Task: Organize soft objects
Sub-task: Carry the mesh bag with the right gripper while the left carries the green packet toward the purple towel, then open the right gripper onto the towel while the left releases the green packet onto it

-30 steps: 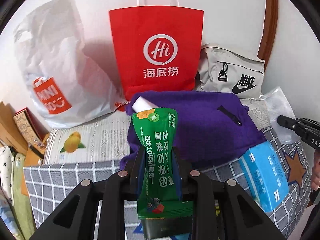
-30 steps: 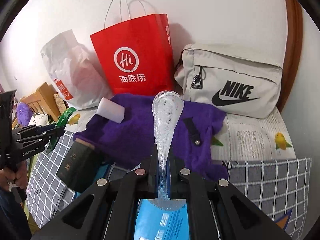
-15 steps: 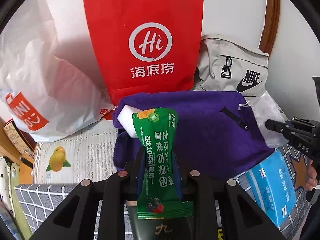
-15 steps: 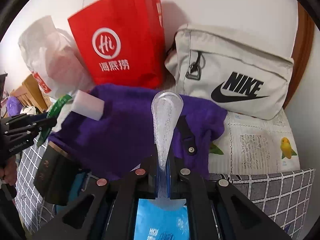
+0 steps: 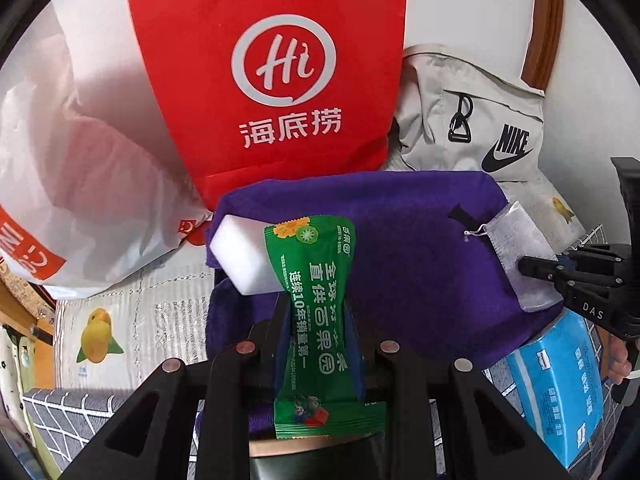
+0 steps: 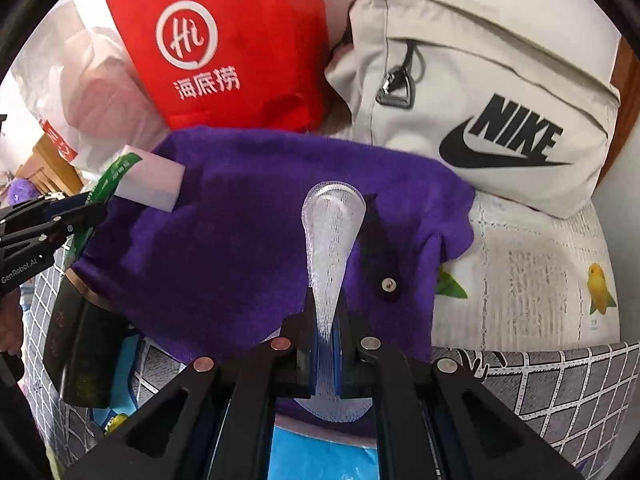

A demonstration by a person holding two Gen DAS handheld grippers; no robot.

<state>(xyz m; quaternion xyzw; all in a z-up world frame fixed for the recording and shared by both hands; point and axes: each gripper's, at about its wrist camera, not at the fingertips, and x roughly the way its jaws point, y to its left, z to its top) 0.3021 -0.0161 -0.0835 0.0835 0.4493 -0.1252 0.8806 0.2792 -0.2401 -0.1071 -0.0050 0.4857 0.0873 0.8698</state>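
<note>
The left gripper (image 5: 316, 332) clamps a green printed snack packet (image 5: 318, 300) above the purple fleece cloth's (image 5: 400, 248) near-left edge, beside a white foam block (image 5: 240, 256). The right gripper (image 6: 326, 344) pinches a translucent mesh pouch (image 6: 330, 240) over the cloth's middle.

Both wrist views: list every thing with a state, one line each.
left gripper: shut on green snack packet.
green snack packet: held upright, sealed.
right gripper: shut on white mesh pouch.
white mesh pouch: pinched, standing upright.
white foam block: lying on purple cloth.
purple cloth: spread flat.
red paper bag: standing upright.
Nike bag: zipped shut, leaning on the wall.
</note>
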